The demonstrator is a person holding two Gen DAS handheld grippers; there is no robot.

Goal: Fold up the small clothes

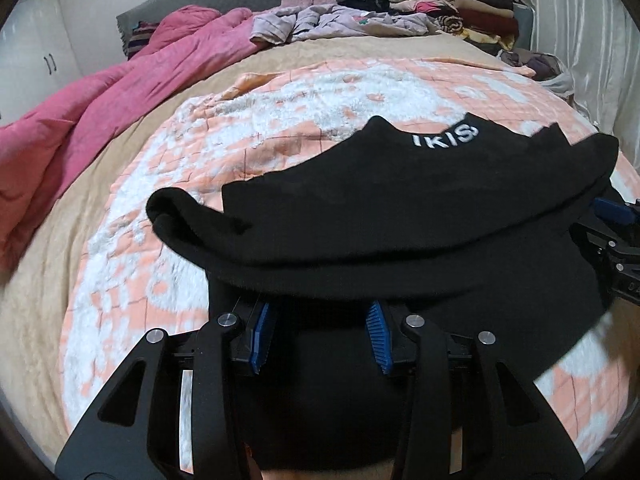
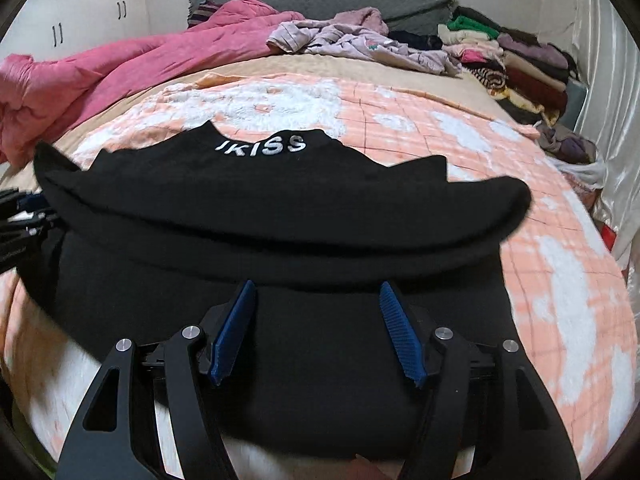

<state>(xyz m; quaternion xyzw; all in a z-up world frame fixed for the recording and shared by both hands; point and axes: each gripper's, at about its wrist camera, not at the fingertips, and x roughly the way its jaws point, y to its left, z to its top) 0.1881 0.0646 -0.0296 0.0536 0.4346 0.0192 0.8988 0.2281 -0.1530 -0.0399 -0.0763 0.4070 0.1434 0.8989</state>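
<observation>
Your black top (image 1: 400,216) lies spread on the peach-and-white blanket (image 1: 280,112), near the front of the bed. White letters sit at its collar (image 2: 261,146), which points toward the far end. A thick fold or roll of black cloth runs across the garment from side to side, between collar and grippers. One sleeve end (image 1: 168,208) sticks out past the body on the left in the left wrist view.

Your left gripper (image 1: 320,336) is over the near part of the top, fingers apart, blue pads (image 1: 260,336) facing each other with black cloth showing in the gap. The fingertips run under the fold's edge, so you cannot tell from here whether the pads pinch anything.

Your right gripper (image 2: 318,332) stands spread wider, both pads (image 2: 400,336) clear of each other, above the black cloth just short of the fold. Nothing is pinched between them.

Each gripper shows at the edge of the other's view, so they sit side by side along the near hem.

Beyond the blanket: a tan sheet (image 2: 360,64), a pink quilt (image 1: 100,112) bunched on the left, loose lilac clothes (image 2: 352,40), and a stack of folded clothes (image 1: 460,8) at the far right by the curtain (image 1: 580,40).
</observation>
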